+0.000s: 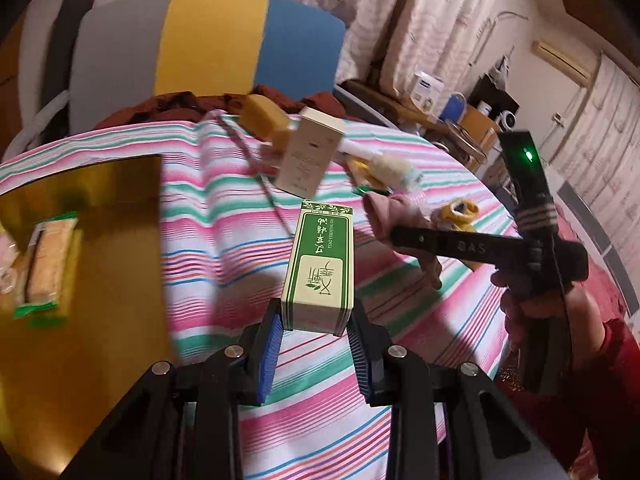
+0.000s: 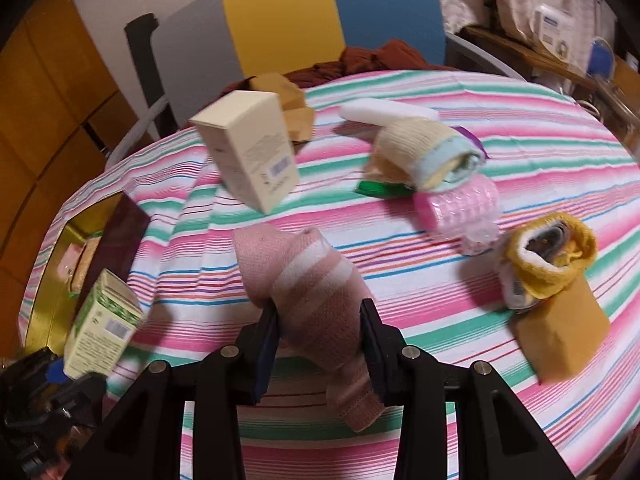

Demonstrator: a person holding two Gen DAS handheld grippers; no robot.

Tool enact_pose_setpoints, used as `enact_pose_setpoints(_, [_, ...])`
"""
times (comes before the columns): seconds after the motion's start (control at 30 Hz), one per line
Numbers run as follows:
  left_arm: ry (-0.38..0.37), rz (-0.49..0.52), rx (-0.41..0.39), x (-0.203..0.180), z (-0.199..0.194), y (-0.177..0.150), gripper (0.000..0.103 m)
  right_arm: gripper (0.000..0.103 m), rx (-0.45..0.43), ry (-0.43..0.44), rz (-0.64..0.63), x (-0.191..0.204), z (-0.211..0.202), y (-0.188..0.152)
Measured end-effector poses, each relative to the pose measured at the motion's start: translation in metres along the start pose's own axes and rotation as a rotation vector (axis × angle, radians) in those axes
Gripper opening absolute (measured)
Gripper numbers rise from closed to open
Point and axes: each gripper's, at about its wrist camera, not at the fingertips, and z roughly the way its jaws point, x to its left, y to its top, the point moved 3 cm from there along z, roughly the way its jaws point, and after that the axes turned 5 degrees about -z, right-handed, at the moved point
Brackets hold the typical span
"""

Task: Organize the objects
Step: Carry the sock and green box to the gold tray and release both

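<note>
While both grippers are loaded, the sensible course is to finish one delivery at a time. The left gripper (image 1: 316,344) has its blue-padded jaws nearly closed on the lower end of the tall green-and-cream cardboard box (image 1: 318,268), which is carried clear above the pink, green and white striped tablecloth (image 1: 216,248), with the shiny gold tray (image 1: 104,184) off to its left. The right gripper (image 2: 320,340) is pinched almost shut around the rolled pink sock with white bands (image 2: 304,280), also lifted off the cloth, its loose cuff dangling below the jaws. I judge the box is bound for the gold tray, where a green-edged wrapped snack (image 1: 46,256) already lies; set it down beside that packet, not on it, and keep it level so the narrow carton does not pivot between the pads. The sock's limp tail could drag across the cream cardboard box (image 2: 248,152), so carry it high.
</note>
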Motion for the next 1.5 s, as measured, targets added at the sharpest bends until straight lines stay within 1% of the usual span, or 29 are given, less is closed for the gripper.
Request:
enact_pose_setpoints(0.1, [0.016,-0.027,-0.028,0.016,-0.018,0.001,0.031,0.039,-0.017,0.011,-0.007,0.014,-0.001,0.000])
enact_pose_setpoints(0.27, [0.059,-0.070,-0.082,0.048,-0.045,0.006,0.031,0.039,-0.050,0.082,0.048,0.038,-0.010,-0.003])
enact_pose_setpoints(0.4, [0.106,-0.116,-0.116,0.077,-0.059,0.006,0.031,0.039,-0.071,0.154,0.038,0.073,-0.020,-0.001])
enact_pose_setpoints(0.57, [0.164,-0.198,-0.137,0.121,-0.073,0.004,0.031,0.039,-0.090,0.278,0.006,0.129,-0.033,0.008])
enact_pose_setpoints(0.6, [0.175,-0.213,-0.138,0.130,-0.075,0.004,0.031,0.039,-0.089,0.312,-0.013,0.146,-0.035,0.010])
enact_pose_setpoints(0.67, [0.204,-0.248,-0.139,0.149,-0.080,0.003,0.031,0.039,-0.079,0.352,-0.045,0.171,-0.036,0.012])
enact_pose_setpoints(0.83, [0.264,-0.323,-0.134,0.191,-0.089,-0.004,0.032,0.039,-0.021,0.430,-0.128,0.234,-0.030,0.004])
enact_pose_setpoints(0.97, [0.306,-0.370,-0.106,0.219,-0.091,-0.012,0.032,0.040,0.042,0.457,-0.167,0.271,-0.015,-0.006])
enact_pose_setpoints(1.03, [0.322,-0.385,-0.095,0.227,-0.092,-0.015,0.032,0.041,0.069,0.465,-0.167,0.284,-0.006,-0.011])
enact_pose_setpoints(1.17, [0.347,-0.394,-0.063,0.239,-0.091,-0.023,0.032,0.044,0.116,0.455,-0.160,0.302,0.015,-0.019])
enact_pose_setpoints(1.23, [0.331,-0.405,-0.059,0.242,-0.093,-0.025,0.036,0.047,0.139,0.465,-0.147,0.309,0.024,-0.022])
enact_pose_setpoints(1.27, [0.322,-0.432,-0.055,0.245,-0.094,-0.025,0.043,0.049,0.144,0.472,-0.145,0.312,0.026,-0.024])
enact_pose_setpoints(1.3, [0.303,-0.452,-0.058,0.246,-0.095,-0.025,0.045,0.052,0.143,0.474,-0.144,0.314,0.026,-0.024])
enact_pose_setpoints(1.37, [0.293,-0.474,-0.077,0.247,-0.101,-0.023,0.048,0.065,0.136,0.473,-0.141,0.316,0.024,-0.025])
enact_pose_setpoints(1.4, [0.296,-0.476,-0.090,0.246,-0.104,-0.022,0.054,0.066,0.128,0.479,-0.134,0.316,0.022,-0.026])
enact_pose_setpoints(1.43, [0.315,-0.473,-0.105,0.245,-0.108,-0.021,0.060,0.066,0.123,0.484,-0.129,0.315,0.020,-0.026])
enact_pose_setpoints(1.47, [0.345,-0.468,-0.126,0.244,-0.113,-0.019,0.067,0.066,0.120,0.488,-0.128,0.314,0.018,-0.026])
enact_pose_setpoints(1.5, [0.359,-0.466,-0.142,0.243,-0.116,-0.018,0.068,0.066,0.116,0.486,-0.128,0.313,0.018,-0.025])
